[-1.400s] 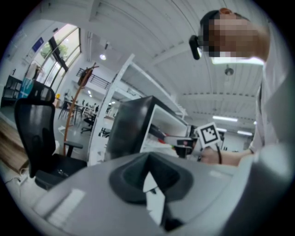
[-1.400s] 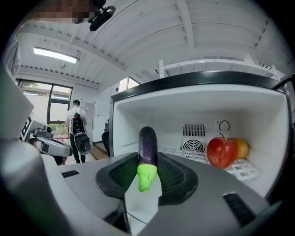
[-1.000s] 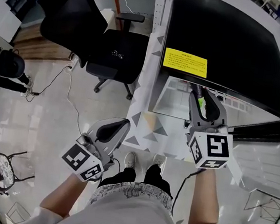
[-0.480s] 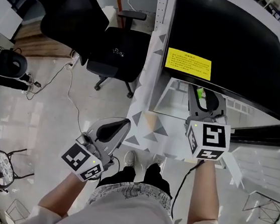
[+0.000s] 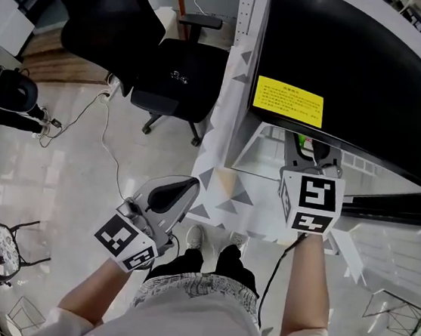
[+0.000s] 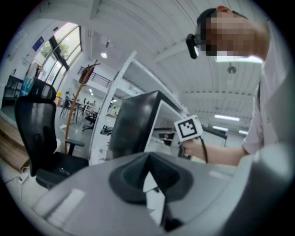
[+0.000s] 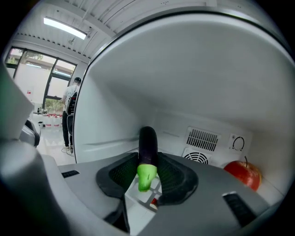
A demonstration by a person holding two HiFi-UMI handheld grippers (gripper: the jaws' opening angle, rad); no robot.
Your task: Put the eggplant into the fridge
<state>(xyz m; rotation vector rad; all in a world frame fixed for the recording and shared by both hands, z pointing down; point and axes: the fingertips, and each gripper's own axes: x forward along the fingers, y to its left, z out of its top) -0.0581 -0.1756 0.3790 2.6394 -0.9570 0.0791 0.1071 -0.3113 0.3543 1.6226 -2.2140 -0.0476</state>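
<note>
A dark purple eggplant (image 7: 148, 144) with a green stem end sits between the jaws of my right gripper (image 7: 147, 171), which is shut on it. The eggplant points into the white inside of the fridge (image 7: 193, 92). In the head view the right gripper (image 5: 309, 149) reaches under the fridge's black top (image 5: 346, 58), and only a bit of the green stem (image 5: 301, 140) shows. My left gripper (image 5: 181, 190) hangs lower left over the floor, away from the fridge. Its jaws are together with nothing in them, as the left gripper view (image 6: 150, 177) also shows.
A red apple (image 7: 243, 174) lies at the back right inside the fridge, near the vent grilles (image 7: 203, 138). The open fridge door (image 5: 392, 239) stands to the right. A black office chair (image 5: 155, 58) stands left of the fridge, with cables (image 5: 104, 135) on the floor.
My right gripper has moved forward, deeper into the fridge opening, with the eggplant, and has rolled slightly. The left gripper has stayed put.
</note>
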